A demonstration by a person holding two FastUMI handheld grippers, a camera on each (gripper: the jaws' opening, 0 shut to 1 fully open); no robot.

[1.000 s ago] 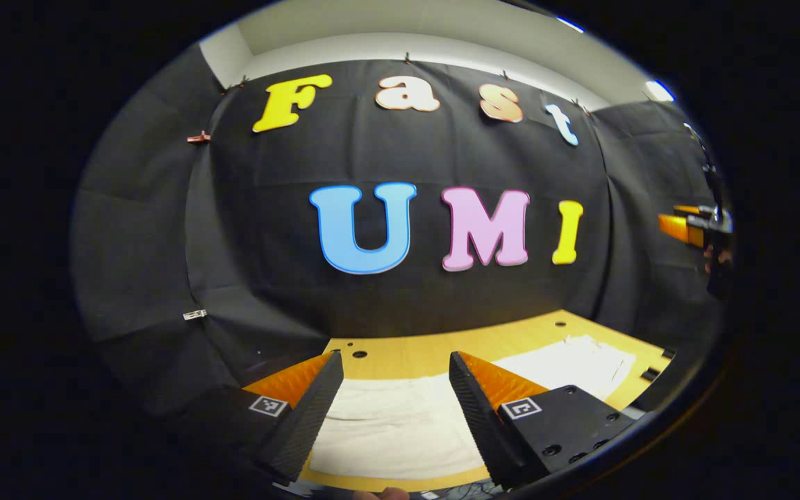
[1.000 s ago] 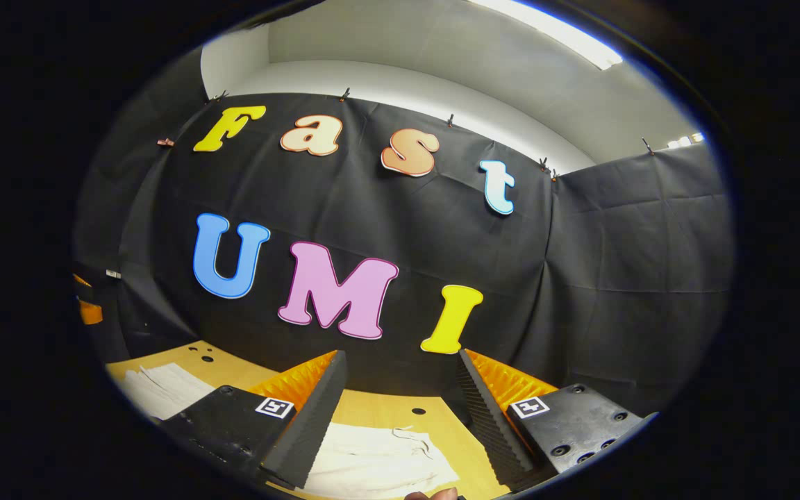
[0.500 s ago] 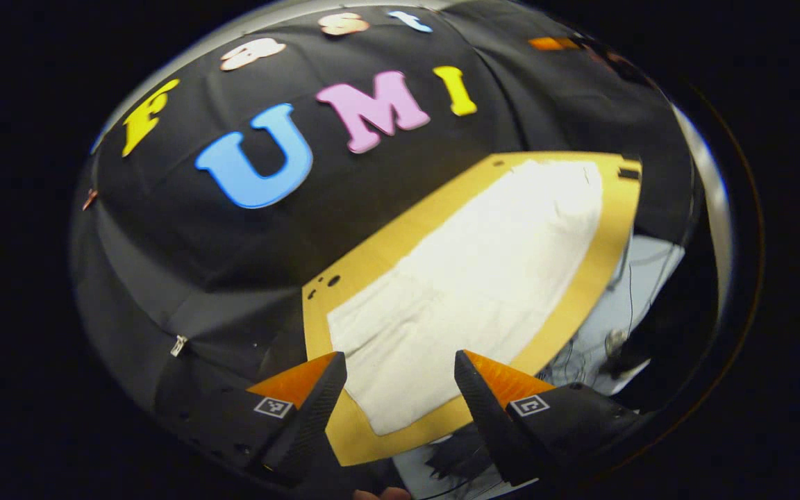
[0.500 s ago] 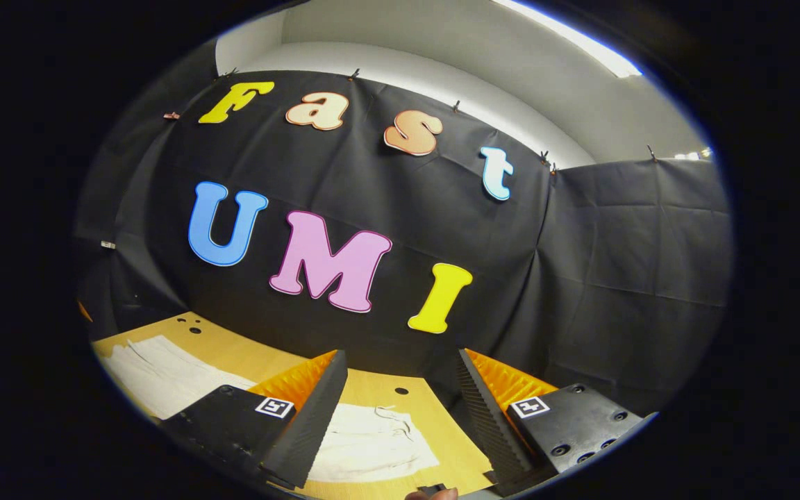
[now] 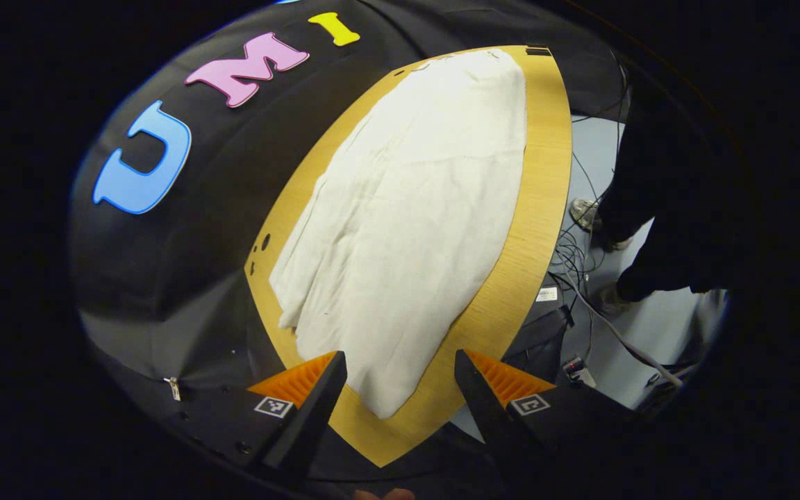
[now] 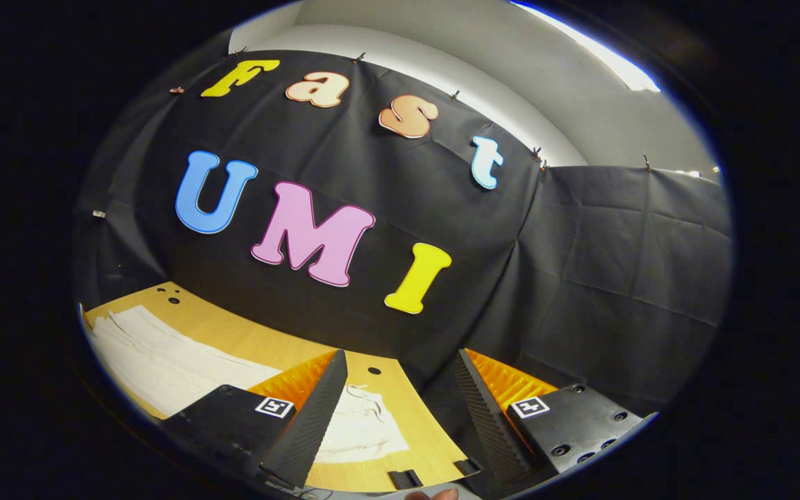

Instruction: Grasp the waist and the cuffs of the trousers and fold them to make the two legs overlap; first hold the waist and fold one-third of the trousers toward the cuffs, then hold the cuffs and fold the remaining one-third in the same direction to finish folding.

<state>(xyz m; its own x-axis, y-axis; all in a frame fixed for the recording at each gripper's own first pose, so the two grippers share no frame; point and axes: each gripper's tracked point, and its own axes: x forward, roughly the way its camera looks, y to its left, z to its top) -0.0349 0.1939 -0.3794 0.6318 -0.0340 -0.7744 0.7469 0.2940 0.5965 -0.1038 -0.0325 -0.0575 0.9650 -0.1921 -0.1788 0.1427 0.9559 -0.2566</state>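
Now tipped down over cream cotton trousers (image 5: 407, 208) lying flat on wooden desk (image 5: 546, 180); left claw (image 5: 400, 389) released above cuff end, right claw (image 6: 400, 410) released, hovering near waist; grasp not begun.

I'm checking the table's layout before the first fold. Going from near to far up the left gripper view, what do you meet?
Left gripper, open → near tip of the wooden table → cuff end of the white trousers → their far end → booth wall.
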